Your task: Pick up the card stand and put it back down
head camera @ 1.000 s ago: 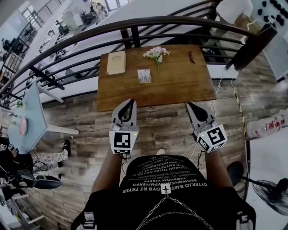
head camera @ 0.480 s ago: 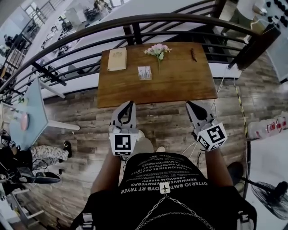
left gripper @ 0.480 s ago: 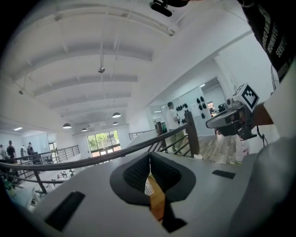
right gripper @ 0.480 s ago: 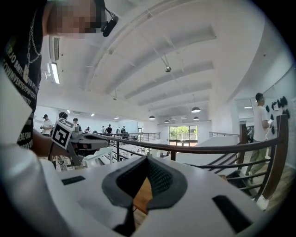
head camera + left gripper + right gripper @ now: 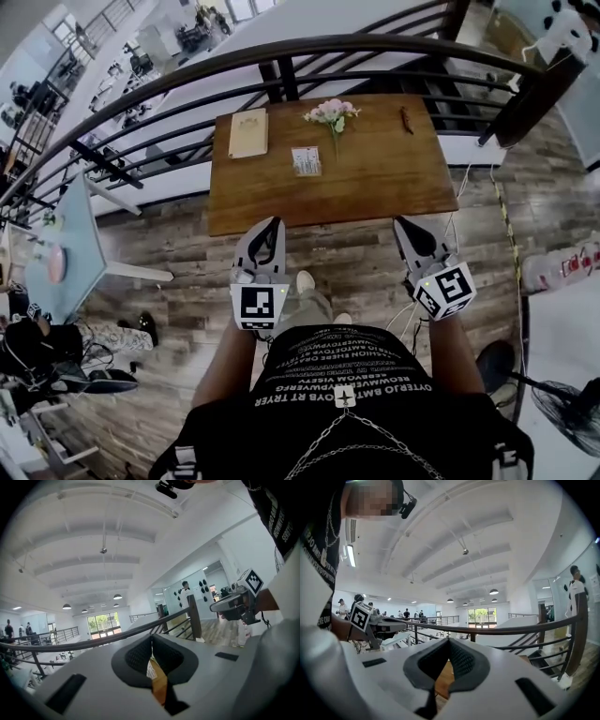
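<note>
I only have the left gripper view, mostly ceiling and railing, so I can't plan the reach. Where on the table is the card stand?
Observer: In the head view, the card stand sits left of the middle of the wooden table, with the flowers behind it and slightly to the right.
Operator: Is anything close enough to knock?
Observer: A tan booklet lies to the stand's left, clearly apart from it. Nothing touches the stand.
Operator: What is the right gripper doing?
Observer: The right gripper has its jaws together with nothing between them. It is at the table's near edge, level with the left gripper.
</note>
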`<act>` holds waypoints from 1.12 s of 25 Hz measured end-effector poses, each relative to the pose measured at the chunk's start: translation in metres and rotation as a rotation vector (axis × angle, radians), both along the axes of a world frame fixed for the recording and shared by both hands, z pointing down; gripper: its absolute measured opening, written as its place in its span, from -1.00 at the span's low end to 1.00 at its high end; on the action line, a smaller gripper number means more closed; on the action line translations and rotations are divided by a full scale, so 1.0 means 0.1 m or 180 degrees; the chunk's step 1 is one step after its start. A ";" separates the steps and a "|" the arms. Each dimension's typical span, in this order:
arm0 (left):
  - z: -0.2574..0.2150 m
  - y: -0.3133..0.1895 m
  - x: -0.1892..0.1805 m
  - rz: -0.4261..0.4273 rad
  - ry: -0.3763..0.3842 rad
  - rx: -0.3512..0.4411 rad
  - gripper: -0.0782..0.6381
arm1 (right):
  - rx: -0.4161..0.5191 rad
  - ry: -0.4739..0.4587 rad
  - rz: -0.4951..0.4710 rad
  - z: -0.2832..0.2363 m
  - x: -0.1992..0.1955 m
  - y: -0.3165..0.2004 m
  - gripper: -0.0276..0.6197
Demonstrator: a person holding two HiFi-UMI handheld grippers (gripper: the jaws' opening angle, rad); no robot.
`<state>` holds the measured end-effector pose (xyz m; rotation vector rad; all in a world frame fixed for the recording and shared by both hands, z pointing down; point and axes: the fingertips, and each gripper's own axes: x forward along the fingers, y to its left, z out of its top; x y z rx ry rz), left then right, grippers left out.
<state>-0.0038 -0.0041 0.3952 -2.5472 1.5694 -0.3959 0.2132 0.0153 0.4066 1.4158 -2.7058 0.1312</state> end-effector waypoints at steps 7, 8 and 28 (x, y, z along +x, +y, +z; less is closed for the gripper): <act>0.11 -0.24 -0.14 0.0008 -0.0013 -0.0122 -0.70 | -0.0064 0.0008 -0.0006 0.07 -0.15 -0.26 -0.91; 0.13 -0.30 -0.16 0.0013 -0.0011 -0.0132 -0.70 | -0.0079 0.0009 0.0004 0.09 -0.17 -0.31 -0.91; 0.16 -1.69 -0.50 0.0254 0.0073 -0.0204 -0.70 | -0.0326 0.0155 0.0223 0.28 -0.52 -1.51 -0.91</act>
